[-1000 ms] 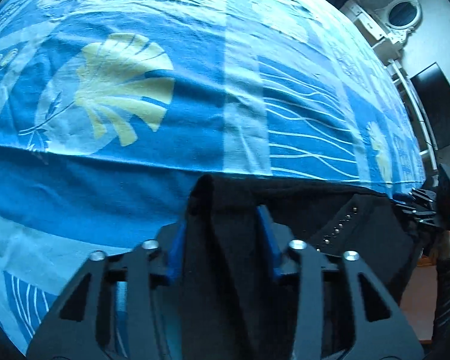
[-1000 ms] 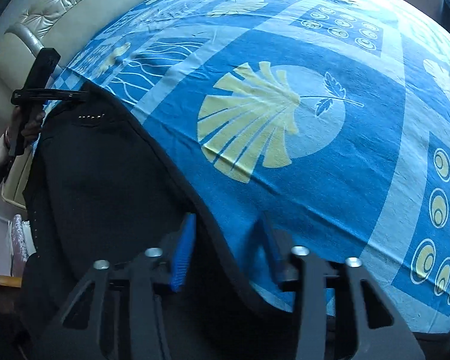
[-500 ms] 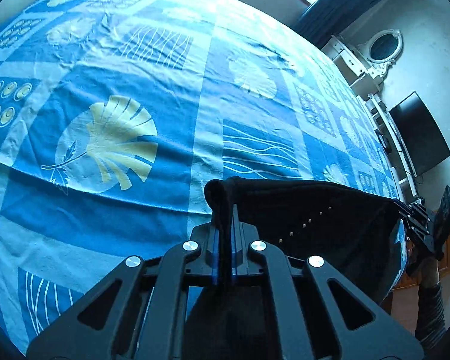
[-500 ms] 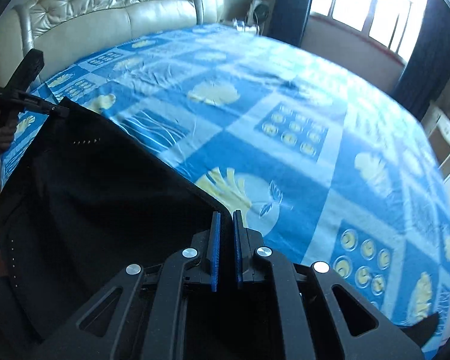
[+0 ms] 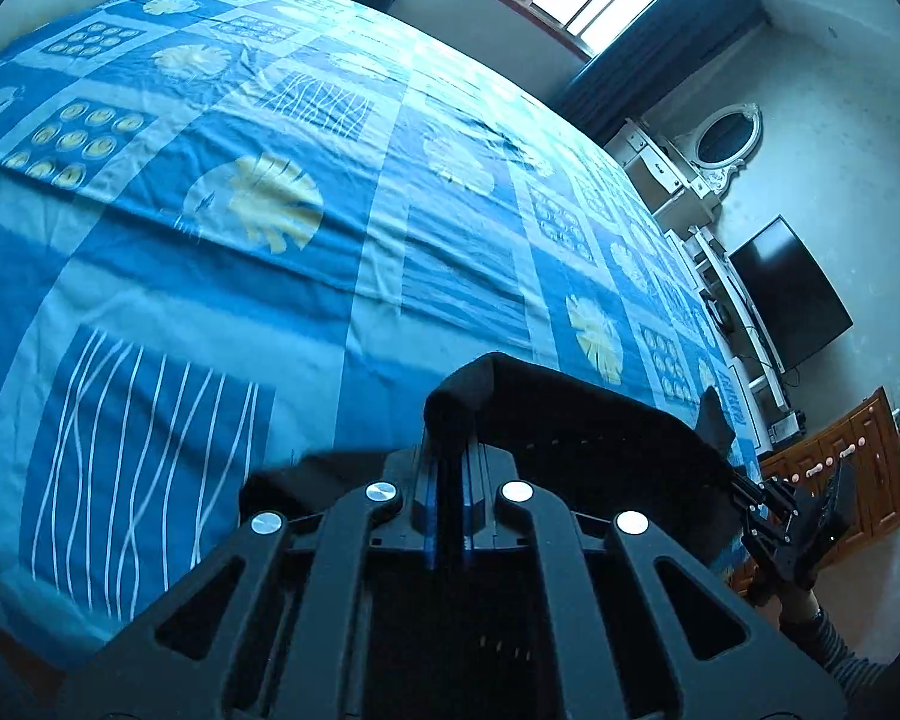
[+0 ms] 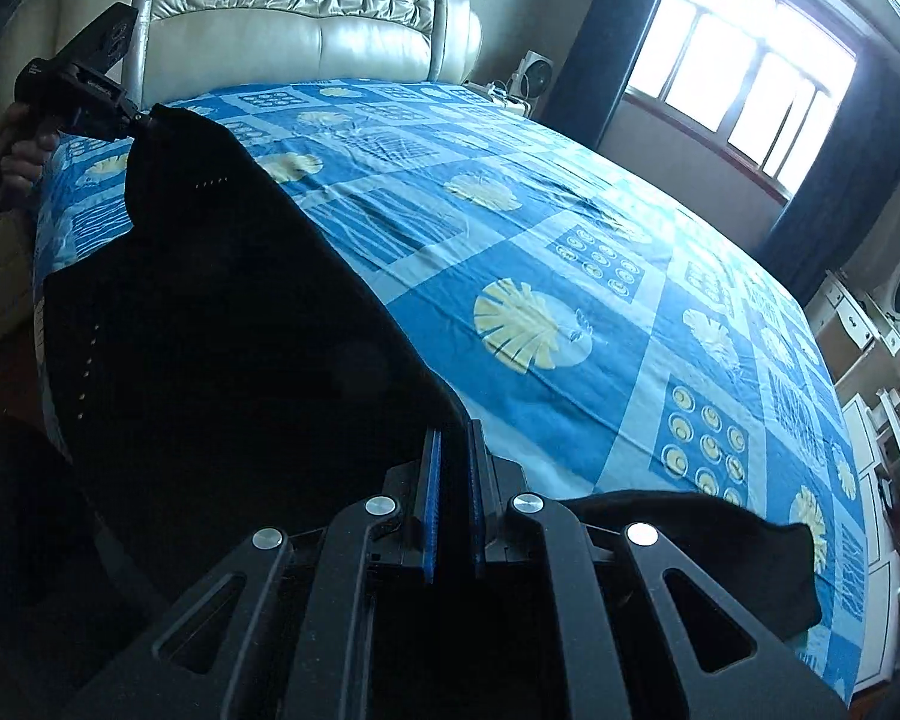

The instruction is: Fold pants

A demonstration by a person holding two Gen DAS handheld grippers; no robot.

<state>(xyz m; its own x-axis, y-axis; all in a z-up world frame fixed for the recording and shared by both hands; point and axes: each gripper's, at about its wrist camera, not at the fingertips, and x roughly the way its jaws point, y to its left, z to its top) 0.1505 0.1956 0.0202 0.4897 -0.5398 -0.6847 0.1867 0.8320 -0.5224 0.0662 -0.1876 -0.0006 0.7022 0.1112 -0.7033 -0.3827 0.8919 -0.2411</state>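
The black pants (image 5: 600, 432) hang stretched between my two grippers above the near edge of the bed. In the left wrist view my left gripper (image 5: 452, 450) is shut on one corner of the top edge, and the cloth bunches over its blue pads. The right gripper (image 5: 744, 489) holds the far corner at the lower right. In the right wrist view my right gripper (image 6: 455, 438) is shut on the pants (image 6: 210, 330), which spread in a dark sheet up to the left gripper (image 6: 141, 117) and a hand (image 6: 24, 156). A row of small studs shows on the cloth.
The bed is covered by a blue sheet (image 5: 240, 276) with yellow shell prints. A cream tufted headboard (image 6: 306, 18) stands at the far end, with a bright window (image 6: 744, 78) beyond. A black TV (image 5: 792, 294), a white dresser with an oval mirror (image 5: 726, 135) and a wooden cabinet (image 5: 852, 462) line one side.
Both grippers closed on the pants' edge, then rose and pulled back from the bed. The cloth lifted off the sheet and now hangs taut between them.
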